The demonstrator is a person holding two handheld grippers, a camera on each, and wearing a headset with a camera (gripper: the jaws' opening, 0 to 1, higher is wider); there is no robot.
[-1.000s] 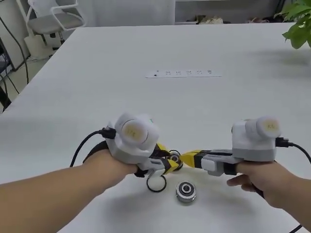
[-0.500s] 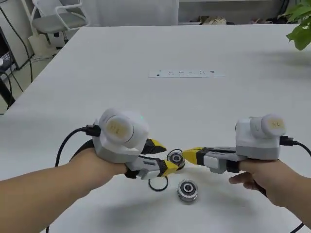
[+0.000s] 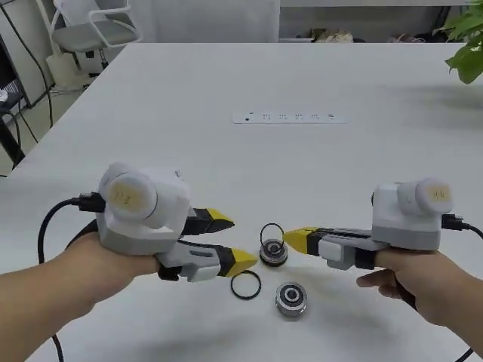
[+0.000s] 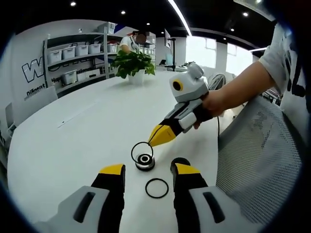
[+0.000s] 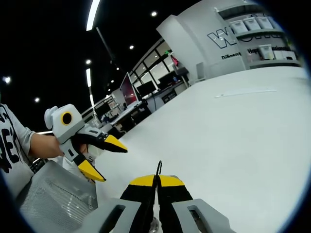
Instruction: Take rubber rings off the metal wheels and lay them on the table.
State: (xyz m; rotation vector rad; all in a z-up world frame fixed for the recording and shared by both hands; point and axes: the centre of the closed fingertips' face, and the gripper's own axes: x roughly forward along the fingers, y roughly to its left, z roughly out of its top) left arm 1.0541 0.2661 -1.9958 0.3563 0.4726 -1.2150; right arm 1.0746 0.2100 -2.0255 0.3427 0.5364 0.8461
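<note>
Rubber ring (image 3: 272, 225), half off its wheel (image 3: 272, 255), is being pinched at 3 o'clock by the right gripper (image 3: 291, 240), jaws pressed together, for lifting free; the spread left gripper (image 3: 235, 241) is hovering clear at 9 o'clock.

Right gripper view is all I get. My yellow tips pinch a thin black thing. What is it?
Observer: It's a rubber ring. The right gripper pinches it, and it stands up from a metal wheel just below.
Operator: Are any rings off already?
Observer: Yes, one black ring lies flat on the table.
Operator: Any more wheels?
Observer: A second wheel sits beside that flat ring.
</note>
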